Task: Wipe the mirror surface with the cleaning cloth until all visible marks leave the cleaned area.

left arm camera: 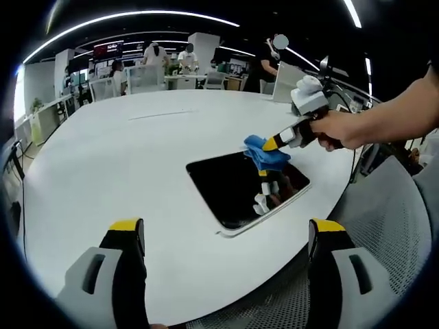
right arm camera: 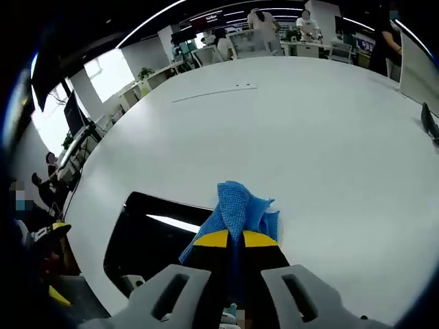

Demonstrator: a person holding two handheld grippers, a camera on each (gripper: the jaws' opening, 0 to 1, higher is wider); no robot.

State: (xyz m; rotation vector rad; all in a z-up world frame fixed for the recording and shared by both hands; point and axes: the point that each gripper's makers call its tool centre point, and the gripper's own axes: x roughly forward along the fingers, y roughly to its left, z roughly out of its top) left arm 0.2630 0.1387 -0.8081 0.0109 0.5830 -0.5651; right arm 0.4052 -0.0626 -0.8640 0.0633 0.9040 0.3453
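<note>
A dark rectangular mirror point(left arm camera: 236, 188) with a pale frame lies flat on the white table point(left arm camera: 137, 157) near its front edge. My right gripper point(left arm camera: 273, 143), held by a person's hand, is shut on a blue cleaning cloth point(left arm camera: 264, 152) and presses it on the mirror's far right corner. In the right gripper view the cloth point(right arm camera: 236, 209) bunches up from between the shut yellow-tipped jaws point(right arm camera: 236, 240), lying over the edge of the mirror point(right arm camera: 147, 240). My left gripper point(left arm camera: 226, 233) stands open above the table's near edge, short of the mirror, with nothing between its fingers.
The big white table runs far back, with a thin seam line point(right arm camera: 212, 92) across it. Grey mesh chairs point(left arm camera: 391, 226) stand at the near right. Several people point(left arm camera: 154, 55) and desks are in the office behind. A laptop lid point(right arm camera: 418, 65) rises at the far right.
</note>
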